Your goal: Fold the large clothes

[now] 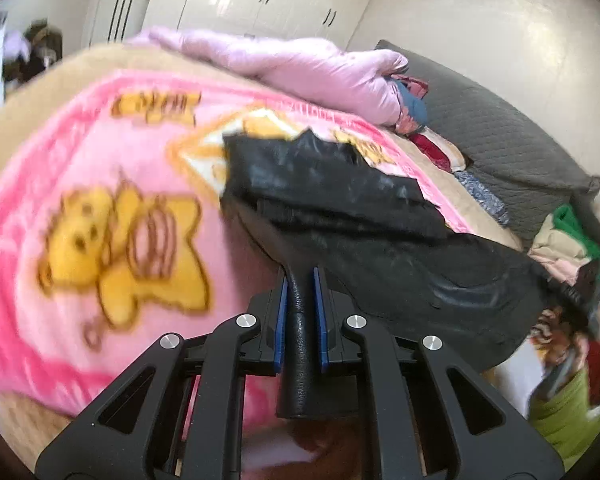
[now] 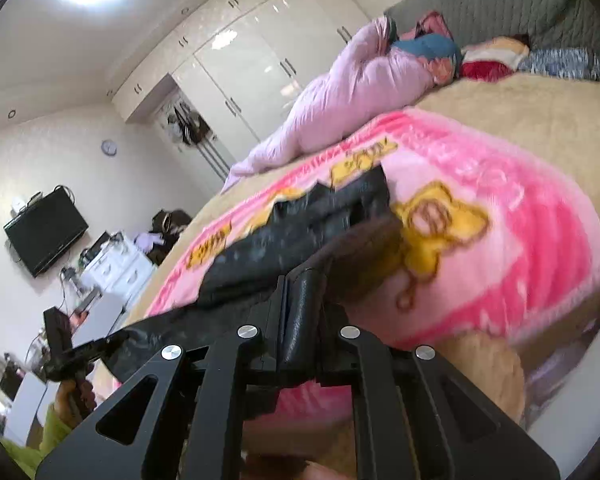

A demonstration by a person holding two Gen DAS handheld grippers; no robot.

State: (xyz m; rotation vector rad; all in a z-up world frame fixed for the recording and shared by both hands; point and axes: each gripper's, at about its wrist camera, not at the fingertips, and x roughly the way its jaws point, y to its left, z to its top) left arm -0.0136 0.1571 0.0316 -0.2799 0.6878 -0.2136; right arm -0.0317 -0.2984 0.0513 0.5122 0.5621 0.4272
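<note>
Both grippers pinched shut on the black garment; left gripper (image 1: 300, 280) has a rolled edge clamped between its blue pads, right gripper (image 2: 302, 284) holds a thick fold, almost no gap showing; we read the garment (image 1: 340, 200) as running forward from both sets of jaws, its long axis strung between the two grips, its far end draped on the pink blanket (image 1: 100, 140) ahead; each hand holds its own end, neither nearer; we judge the coming fold turns on carrying the held edge forward over the far end; no containers seen.
</note>
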